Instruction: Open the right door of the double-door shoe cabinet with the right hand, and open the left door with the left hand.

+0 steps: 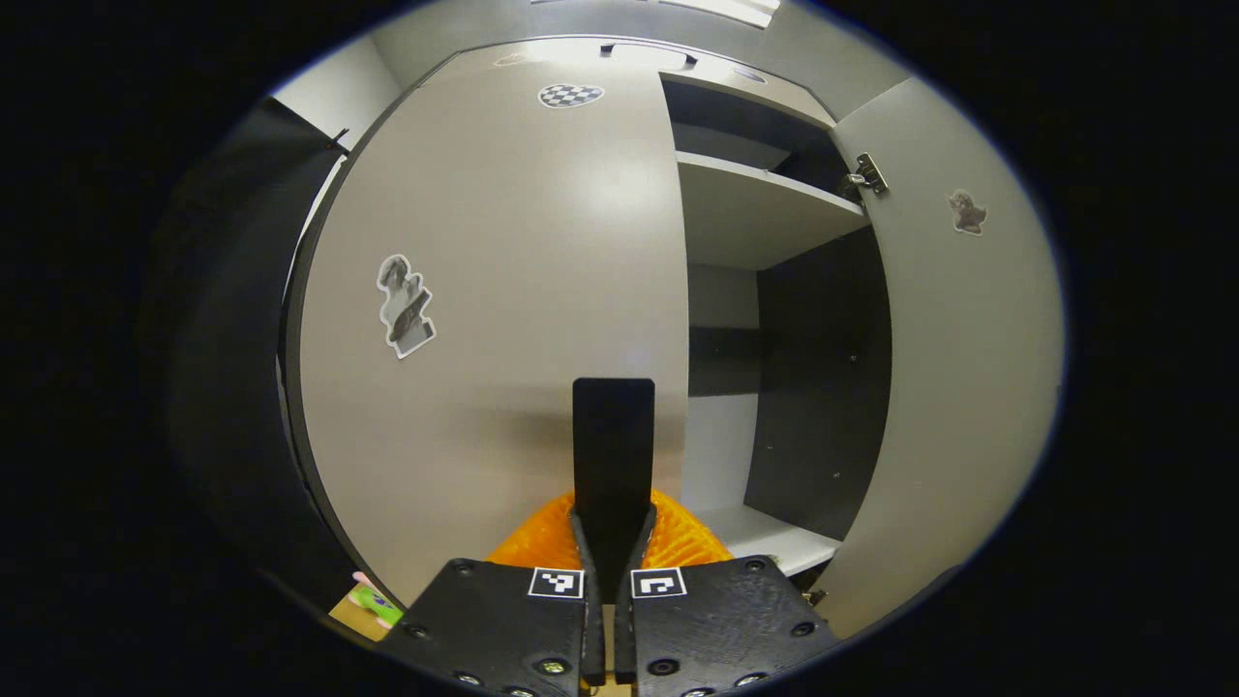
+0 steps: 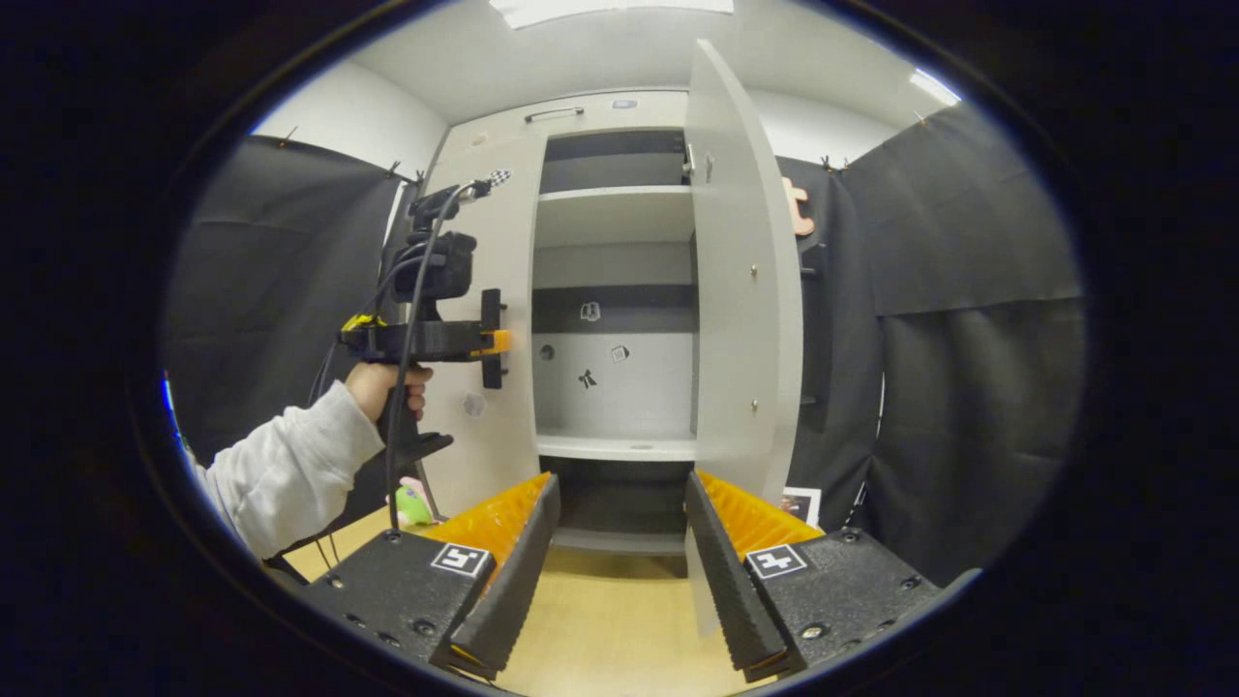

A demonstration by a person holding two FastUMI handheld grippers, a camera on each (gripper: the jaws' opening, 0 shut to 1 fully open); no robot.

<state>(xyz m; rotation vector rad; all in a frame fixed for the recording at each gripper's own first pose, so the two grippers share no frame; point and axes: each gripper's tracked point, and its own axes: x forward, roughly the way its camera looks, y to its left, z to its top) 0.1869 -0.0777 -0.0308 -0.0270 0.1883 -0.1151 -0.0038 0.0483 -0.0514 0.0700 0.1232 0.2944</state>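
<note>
The grey shoe cabinet's left door [image 1: 484,290] is closed and carries stickers. My left gripper [image 1: 613,387] is shut with nothing between its fingers, its tips close to that door's face just left of the free edge. In the right gripper view the left gripper [image 2: 492,339] is held by a hand [image 2: 387,382] against the left door [image 2: 503,242]. The right door [image 1: 958,387] stands swung open, seen edge-on as the right door [image 2: 740,290]. My right gripper [image 2: 621,484] is open and holds nothing, back from the cabinet and facing the open half.
Shelves [image 1: 755,208] show inside the open right half. A pale wooden floor [image 2: 610,620] lies below my right gripper. Black cloth [image 2: 968,290] hangs on both sides of the cabinet. A small green toy [image 2: 411,503] sits on the floor by the left door.
</note>
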